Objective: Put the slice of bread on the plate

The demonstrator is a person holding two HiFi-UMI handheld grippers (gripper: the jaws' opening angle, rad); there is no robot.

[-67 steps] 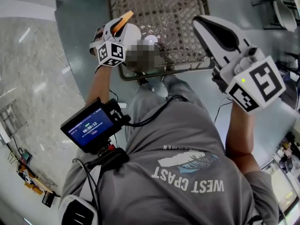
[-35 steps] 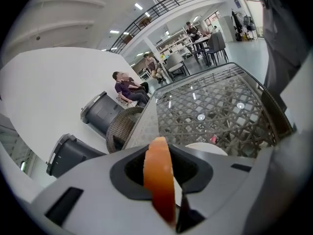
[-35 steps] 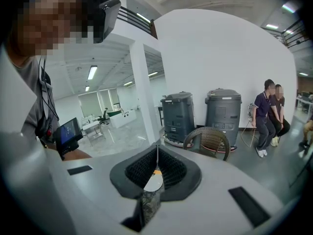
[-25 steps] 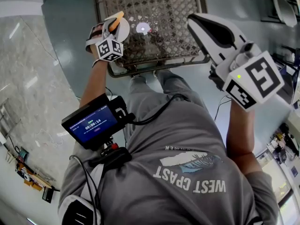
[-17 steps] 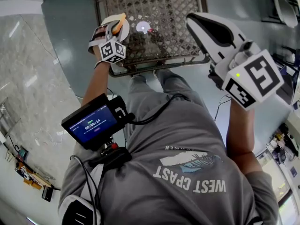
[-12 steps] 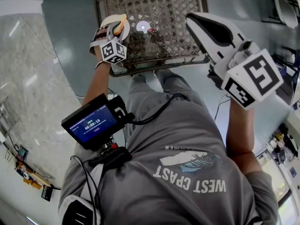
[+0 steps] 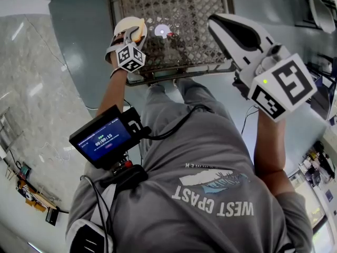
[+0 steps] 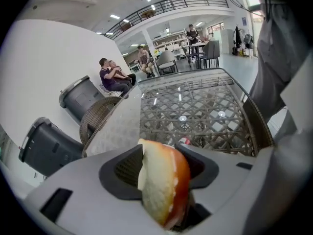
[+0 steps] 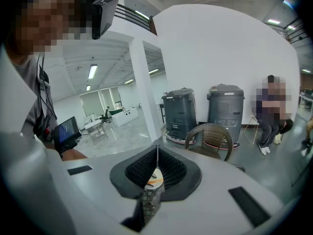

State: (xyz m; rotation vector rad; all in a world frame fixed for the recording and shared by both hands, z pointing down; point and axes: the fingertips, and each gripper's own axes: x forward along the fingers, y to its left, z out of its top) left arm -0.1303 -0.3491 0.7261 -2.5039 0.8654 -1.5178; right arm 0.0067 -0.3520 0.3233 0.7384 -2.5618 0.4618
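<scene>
Left gripper (image 7: 131,35) at 11 o'clock above plate (image 7: 120,25) on table (image 7: 184,15), jaws just been opening, now middling-wide; bread slice (image 8: 164,180) leans, seemingly loose, between them over plate; judgement: widen further, lift straight up so nothing drags; right gripper (image 9: 156,153) closed, idle, 2 o'clock.

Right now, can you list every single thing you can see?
bread slice: one, pale with orange-brown crust, between the jaws of the left tool.
table: one, brown lattice under glass, below the bread.
wicker chair: one, brown, beside the table.
bins: two, dark grey, by the white wall.
people: several, far across the room.
screen: one, black with blue display, on the person's left arm.
left tool: white; jaws just been opening, bread between them.
right tool: white; jaws together, empty.
</scene>
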